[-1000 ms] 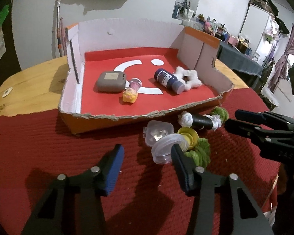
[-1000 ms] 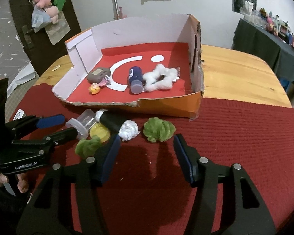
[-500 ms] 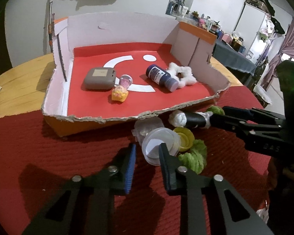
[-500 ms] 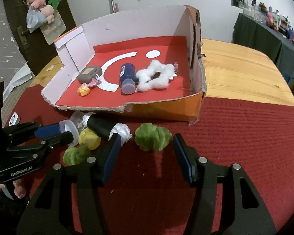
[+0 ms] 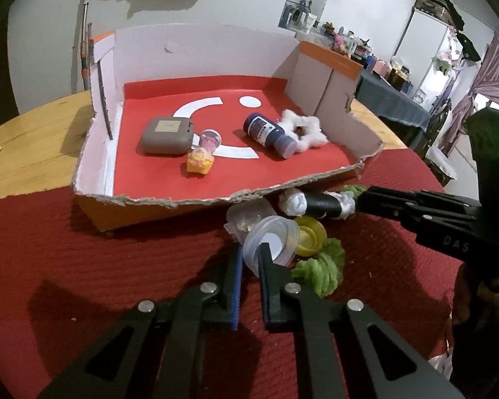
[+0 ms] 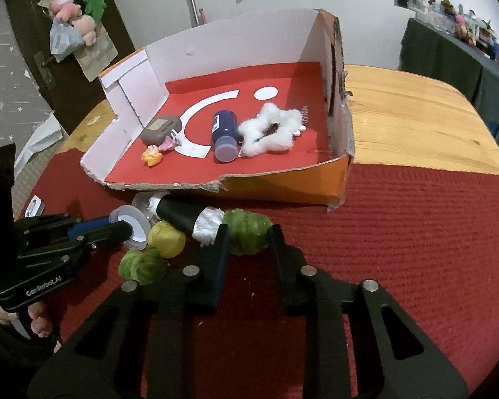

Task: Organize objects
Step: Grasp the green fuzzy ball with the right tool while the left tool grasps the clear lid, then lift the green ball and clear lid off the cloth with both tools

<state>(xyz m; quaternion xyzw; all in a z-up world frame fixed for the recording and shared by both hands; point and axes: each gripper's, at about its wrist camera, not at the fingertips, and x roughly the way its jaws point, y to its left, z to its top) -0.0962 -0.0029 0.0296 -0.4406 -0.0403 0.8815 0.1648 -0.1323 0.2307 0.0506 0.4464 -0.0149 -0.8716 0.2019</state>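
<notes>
A: Where was the left gripper (image 5: 249,256)?
B: Lower centre, just clenched on the clear round plastic jar's (image 5: 271,244) rim.
A: The right gripper (image 6: 248,236)?
B: Centre frame, just clamped round the fuzzy green pom-pom (image 6: 246,236).

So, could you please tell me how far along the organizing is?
Done: a dark blue bottle, grey case and white fluffy scrunchie lie in the cardboard tray. In hand: left gripper pinches a clear plastic jar; right gripper squeezes a green scrunchie. Left: yellow cap, black tube.
</notes>
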